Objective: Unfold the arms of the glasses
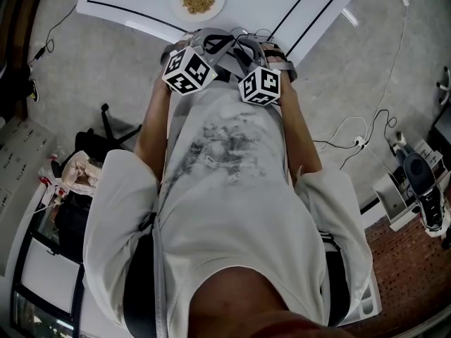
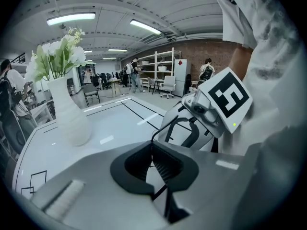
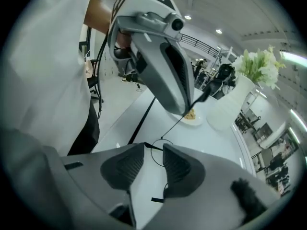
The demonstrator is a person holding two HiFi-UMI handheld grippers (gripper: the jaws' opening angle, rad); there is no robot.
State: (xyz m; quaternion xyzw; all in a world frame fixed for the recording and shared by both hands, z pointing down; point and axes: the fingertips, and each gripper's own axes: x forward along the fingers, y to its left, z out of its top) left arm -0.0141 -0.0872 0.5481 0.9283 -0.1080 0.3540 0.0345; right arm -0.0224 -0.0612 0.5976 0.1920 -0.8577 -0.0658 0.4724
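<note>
I have the left gripper (image 2: 154, 153) clamped on a thin black part of the glasses (image 3: 157, 153), which hang in the air over the near edge of the white table (image 1: 282, 5). My right gripper (image 3: 153, 146) has its jaws apart, with one round lens sitting between the pads, not squeezed. The two grippers are close together.
</note>
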